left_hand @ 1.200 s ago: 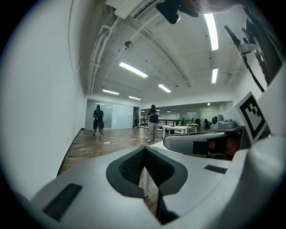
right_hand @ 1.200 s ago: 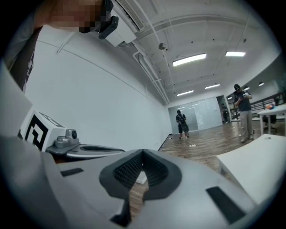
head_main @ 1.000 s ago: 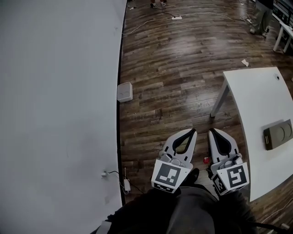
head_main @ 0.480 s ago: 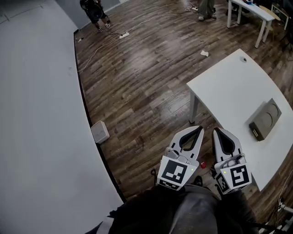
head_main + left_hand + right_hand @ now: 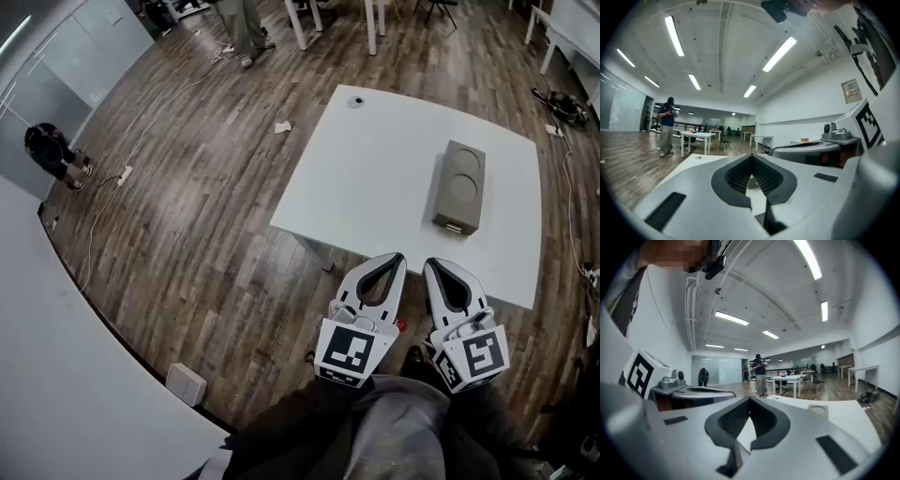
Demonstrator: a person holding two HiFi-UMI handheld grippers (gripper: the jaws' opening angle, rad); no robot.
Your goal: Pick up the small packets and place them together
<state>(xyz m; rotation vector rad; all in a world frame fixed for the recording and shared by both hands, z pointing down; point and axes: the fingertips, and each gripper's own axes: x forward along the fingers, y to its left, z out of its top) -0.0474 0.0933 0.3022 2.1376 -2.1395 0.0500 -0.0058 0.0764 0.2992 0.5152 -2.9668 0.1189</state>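
No small packets show anywhere, on the table or off it. The only thing on the white table (image 5: 375, 159) is a flat grey box (image 5: 459, 186) with two round recesses in its top. Whether it holds packets I cannot tell from here. It sits right of the table's middle, with its long axis running from near to far and leaning a little to the right at the far end.

From the box, both grippers lie on the near side, off the table's near edge and over the wooden floor (image 5: 187, 234), close against the person's body. The right gripper (image 5: 433, 263) is the nearer of the two, with the box straight ahead of it and slightly right. The left gripper (image 5: 395, 257) is just beside it on the left, so for it the box lies farther off and to the right.

Both pairs of jaws are clenched tip to tip with nothing between them, and both point roughly level toward the far side of the table.

I'd judge the task has not started. The next move would be a reach forward over the near edge, with the jaws parting first. Another person (image 5: 667, 124) stands well beyond the table.
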